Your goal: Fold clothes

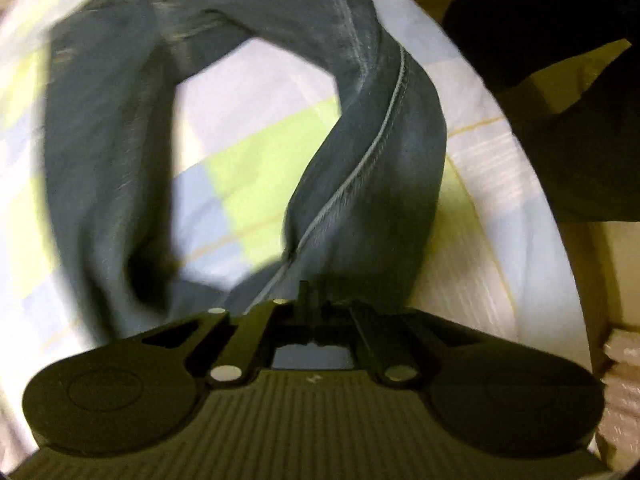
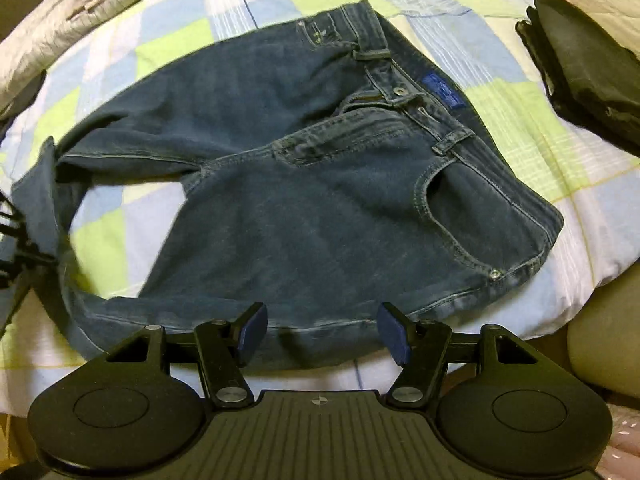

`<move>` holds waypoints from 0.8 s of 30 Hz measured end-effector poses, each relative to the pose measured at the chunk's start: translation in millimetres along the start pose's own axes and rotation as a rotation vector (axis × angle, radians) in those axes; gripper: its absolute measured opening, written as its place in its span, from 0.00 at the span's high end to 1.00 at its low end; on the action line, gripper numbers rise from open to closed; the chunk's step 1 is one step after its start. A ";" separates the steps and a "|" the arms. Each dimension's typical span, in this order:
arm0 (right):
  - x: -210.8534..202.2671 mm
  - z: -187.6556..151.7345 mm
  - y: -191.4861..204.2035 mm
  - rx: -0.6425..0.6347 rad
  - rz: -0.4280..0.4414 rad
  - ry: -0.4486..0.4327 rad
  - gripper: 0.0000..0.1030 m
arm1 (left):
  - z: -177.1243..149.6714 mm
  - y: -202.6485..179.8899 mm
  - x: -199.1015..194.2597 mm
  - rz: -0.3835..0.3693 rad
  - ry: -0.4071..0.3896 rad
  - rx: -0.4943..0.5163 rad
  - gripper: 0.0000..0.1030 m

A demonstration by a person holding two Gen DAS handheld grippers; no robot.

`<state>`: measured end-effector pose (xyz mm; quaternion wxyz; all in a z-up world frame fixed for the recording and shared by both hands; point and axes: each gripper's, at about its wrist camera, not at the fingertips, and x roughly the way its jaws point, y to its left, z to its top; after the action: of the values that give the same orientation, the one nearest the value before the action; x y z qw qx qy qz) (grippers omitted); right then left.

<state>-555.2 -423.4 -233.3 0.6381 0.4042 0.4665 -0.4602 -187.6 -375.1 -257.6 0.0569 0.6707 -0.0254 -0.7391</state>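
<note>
The left tool (image 1: 311, 292) was clamped on a leg of the dark blue denim jeans (image 2: 320, 184), its tips buried in blurred cloth. The right tool (image 2: 320, 332) hovered agape at six o'clock; the jeans sprawled across the checked bedsheet (image 2: 540, 168).

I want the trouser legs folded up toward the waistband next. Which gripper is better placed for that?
Left. The left gripper is already shut on the jeans at the leg end; the right gripper is open, holding nothing.

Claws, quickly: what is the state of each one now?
Left claw: shut on the jeans.
Right claw: open, holding nothing.
</note>
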 end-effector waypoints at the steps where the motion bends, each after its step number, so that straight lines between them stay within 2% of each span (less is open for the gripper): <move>1: -0.6 1.6 4.6 -0.012 0.014 -0.008 0.38 | -6.2 -6.4 -14.7 0.043 0.012 -0.032 1.00; 3: -1.6 5.2 14.3 -0.037 0.045 -0.023 0.38 | -13.5 -23.7 -46.3 0.122 0.031 -0.155 1.00; 5: 1.7 12.5 28.3 -0.088 0.107 -0.039 0.38 | -11.9 -46.9 -54.9 0.145 0.059 -0.276 1.00; 10: 18.6 26.7 87.4 -0.344 0.428 -0.032 0.38 | -7.0 -105.4 -74.2 0.195 0.129 -0.577 1.00; 13: 40.7 32.4 134.0 -0.518 0.563 -0.009 0.38 | -5.0 -137.2 -81.2 0.221 0.159 -0.743 0.98; 17: 93.7 40.2 195.4 -0.624 0.607 0.056 0.38 | -9.3 -170.2 -74.8 0.235 0.159 -0.893 0.97; 20: 135.5 46.1 236.5 -0.618 0.597 0.089 0.38 | -19.8 -194.1 -68.8 0.246 0.151 -0.974 0.94; 22: 153.9 56.2 250.2 -0.559 0.593 0.092 0.38 | -30.0 -207.6 -67.8 0.253 0.144 -1.013 0.94; 23: 159.4 60.7 256.4 -0.525 0.589 0.090 0.60 | -37.1 -216.2 -69.2 0.262 0.141 -1.031 0.94; 24: 152.2 59.4 261.7 -0.526 0.571 0.059 0.89 | -43.3 -223.1 -72.2 0.277 0.142 -1.042 0.94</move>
<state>-268.0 -446.2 -343.8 0.8087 0.3535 0.4555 -0.1167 -149.0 -143.5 -215.9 0.4804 0.5922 0.2601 -0.5923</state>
